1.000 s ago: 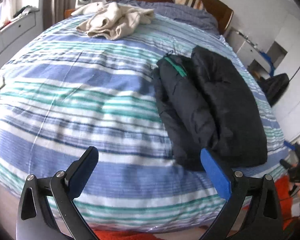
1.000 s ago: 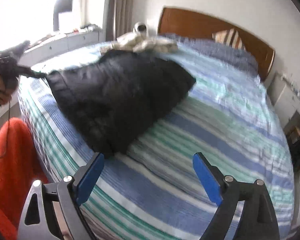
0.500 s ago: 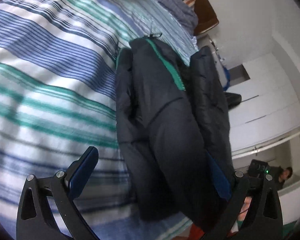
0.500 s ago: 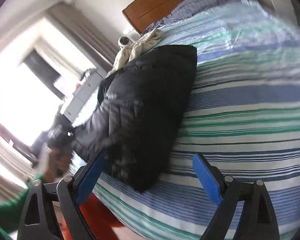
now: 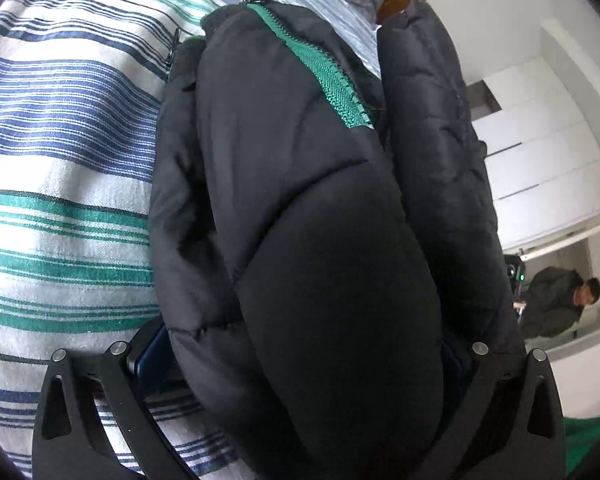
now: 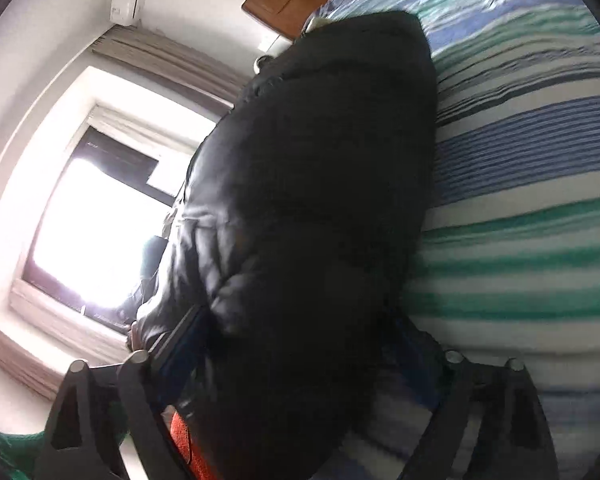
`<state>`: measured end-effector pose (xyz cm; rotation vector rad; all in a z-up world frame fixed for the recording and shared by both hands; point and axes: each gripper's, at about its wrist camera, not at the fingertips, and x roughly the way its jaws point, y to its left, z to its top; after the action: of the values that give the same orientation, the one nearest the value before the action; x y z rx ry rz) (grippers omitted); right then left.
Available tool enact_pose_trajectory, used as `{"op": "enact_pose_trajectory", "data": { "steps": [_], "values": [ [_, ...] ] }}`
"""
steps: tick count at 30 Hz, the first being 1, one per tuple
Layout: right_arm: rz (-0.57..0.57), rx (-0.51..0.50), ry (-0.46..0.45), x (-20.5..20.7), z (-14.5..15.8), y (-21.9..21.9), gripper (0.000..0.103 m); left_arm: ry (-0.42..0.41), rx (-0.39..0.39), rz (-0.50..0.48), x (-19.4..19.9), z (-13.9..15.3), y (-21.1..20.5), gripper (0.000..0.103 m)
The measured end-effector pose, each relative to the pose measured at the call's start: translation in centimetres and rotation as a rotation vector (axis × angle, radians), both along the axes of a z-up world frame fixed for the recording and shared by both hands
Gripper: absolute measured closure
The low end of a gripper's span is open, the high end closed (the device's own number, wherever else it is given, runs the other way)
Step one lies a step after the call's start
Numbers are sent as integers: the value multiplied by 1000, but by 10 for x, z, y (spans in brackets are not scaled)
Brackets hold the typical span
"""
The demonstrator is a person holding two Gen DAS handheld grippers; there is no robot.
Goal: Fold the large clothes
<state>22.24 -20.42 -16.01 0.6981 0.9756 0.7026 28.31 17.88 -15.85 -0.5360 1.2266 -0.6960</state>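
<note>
Black jacket [image 5: 300, 240] fills both your tools, left [image 5: 300, 364] and right [image 6: 296, 356], clenched on it over the striped bed [image 5: 60, 160].

Daylight fills both views, soft and even in the left wrist view, where the striped bedspread [image 5: 60, 184] is crisp and the green zipper [image 5: 324, 80] teeth are sharp. The black jacket [image 5: 320, 240] swallows light there, its nearest bulge almost featureless. In the right wrist view the window [image 6: 96, 232] is blown out to pure white, with a pinkish flare along the left rim. That view is smeared by motion blur: the bedspread stripes [image 6: 540, 240] run soft and the jacket [image 6: 312, 220] shows only faint sheen. Fisheye bending curves lines, and dark vignetting closes every corner.
</note>
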Motion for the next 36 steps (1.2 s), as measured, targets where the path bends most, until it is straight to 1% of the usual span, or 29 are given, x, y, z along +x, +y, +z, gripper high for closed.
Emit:
{"op": "enact_pose_trajectory", "data": {
  "steps": [4, 5, 6, 7, 8, 9, 10, 12, 14, 16, 19, 21, 25, 28, 30, 32, 34, 35, 36],
  "values": [
    [-3, 16, 21, 3, -1, 5, 9, 3, 16, 3, 1, -1, -10, 0],
    [-7, 22, 25, 4, 0, 6, 10, 6, 25, 10, 1, -2, -14, 0],
    [-15, 16, 16, 6, 4, 11, 15, 6, 35, 16, -1, 0, -16, 5],
    [-19, 2, 5, 8, 5, 12, 22, 6, 27, 12, -2, 1, -19, 15],
    [-23, -21, -22, 7, 10, 15, 26, 20, -11, -2, -1, -2, -23, 44],
    [-21, -35, -41, 6, 15, 17, 33, 19, -10, 12, -3, 1, -25, 49],
    [-16, -59, -59, 6, 18, 19, 38, -2, 4, 11, -7, 5, -29, 53],
    [-6, -114, -102, 5, 30, 25, 42, -35, 25, 21, -14, 15, -35, 65],
    [-2, -159, -145, 1, 44, 29, 44, -73, 36, 27, -22, 28, -41, 69],
    [0, -191, -215, -4, 64, 33, 46, -108, 29, 27, -31, 42, -46, 72],
    [9, -190, -290, -5, 91, 30, 46, -170, 19, 25, -39, 68, -56, 72],
    [21, -186, -342, 0, 111, 27, 46, -211, 16, 34, -36, 88, -61, 72],
    [27, -179, -422, 22, 141, 16, 46, -291, 19, 54, -10, 120, -76, 72],
    [31, -181, -467, 57, 159, 2, 46, -318, 26, 69, 19, 131, -89, 72],
    [40, -173, -470, 85, 161, -9, 46, -325, 32, 83, 44, 133, -99, 72],
    [46, -171, -464, 108, 155, -19, 46, -317, 48, 93, 72, 126, -114, 72],
    [50, -170, -428, 140, 139, -33, 46, -293, 70, 90, 95, 110, -125, 72],
    [50, -167, -412, 147, 131, -35, 46, -277, 77, 86, 105, 101, -131, 72],
    [50, -165, -377, 161, 116, -43, 46, -253, 85, 80, 115, 89, -139, 71]
  ]
}}
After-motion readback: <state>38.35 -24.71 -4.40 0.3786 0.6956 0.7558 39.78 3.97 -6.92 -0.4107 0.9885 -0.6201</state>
